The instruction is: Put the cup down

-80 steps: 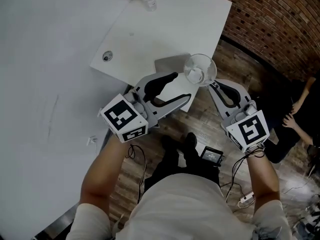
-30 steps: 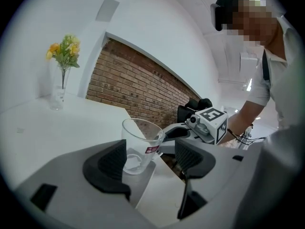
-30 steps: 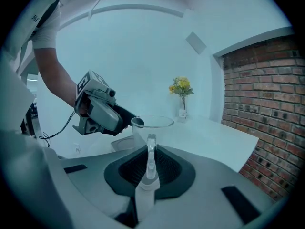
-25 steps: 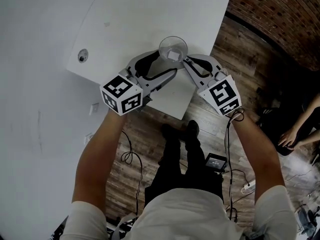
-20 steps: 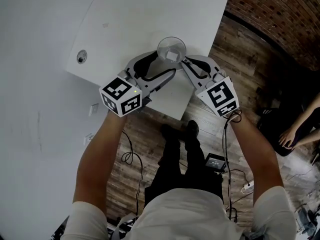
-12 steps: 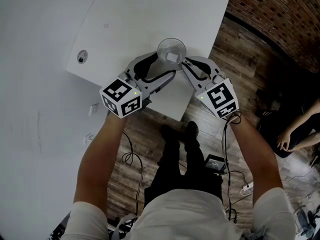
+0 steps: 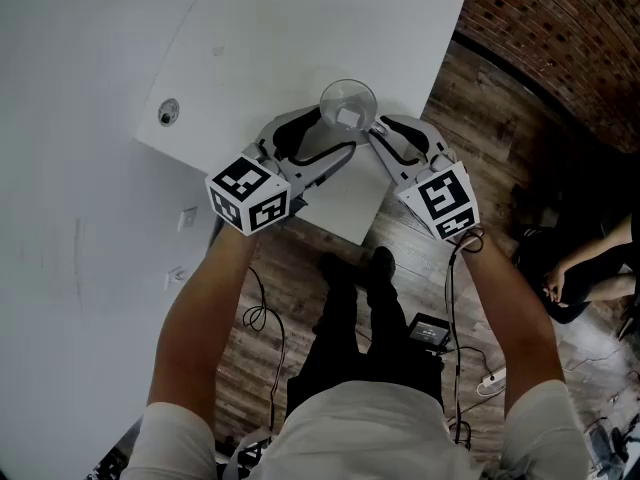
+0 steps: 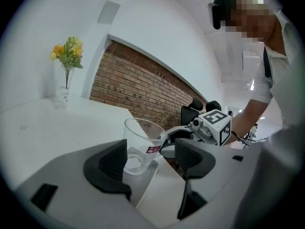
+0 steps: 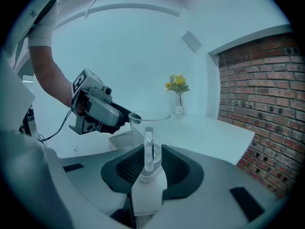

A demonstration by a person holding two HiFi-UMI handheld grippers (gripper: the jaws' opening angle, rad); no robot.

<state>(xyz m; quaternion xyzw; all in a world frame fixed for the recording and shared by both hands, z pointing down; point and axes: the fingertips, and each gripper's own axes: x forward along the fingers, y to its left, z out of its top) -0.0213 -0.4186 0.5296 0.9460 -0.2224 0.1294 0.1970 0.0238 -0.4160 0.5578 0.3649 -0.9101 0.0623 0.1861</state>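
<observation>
A clear glass cup [image 7: 348, 106] with a handle stands upright on the white table [image 7: 300, 38], near its front edge. My right gripper [image 7: 378, 128] points at it from the right. In the right gripper view the cup's handle [image 9: 148, 149] sits between the jaws, which are opening, with a gap on each side. My left gripper [image 7: 335, 133] is open on the cup's left side. In the left gripper view the cup [image 8: 140, 147] stands just beyond the left jaw, untouched.
A pale sheet [image 7: 345, 193] lies under the grippers and overhangs the table edge. A vase of yellow flowers [image 8: 64, 87] stands at the table's far side. There is a round hole [image 7: 168, 113] in the tabletop. A brick wall [image 7: 560, 28], a seated person [image 7: 590, 268] and floor cables [image 7: 430, 328] are to the right.
Three seconds ago the cup was held above the floor off the table's edge; now it rests on the table. Over the last second both grippers have barely shifted.
</observation>
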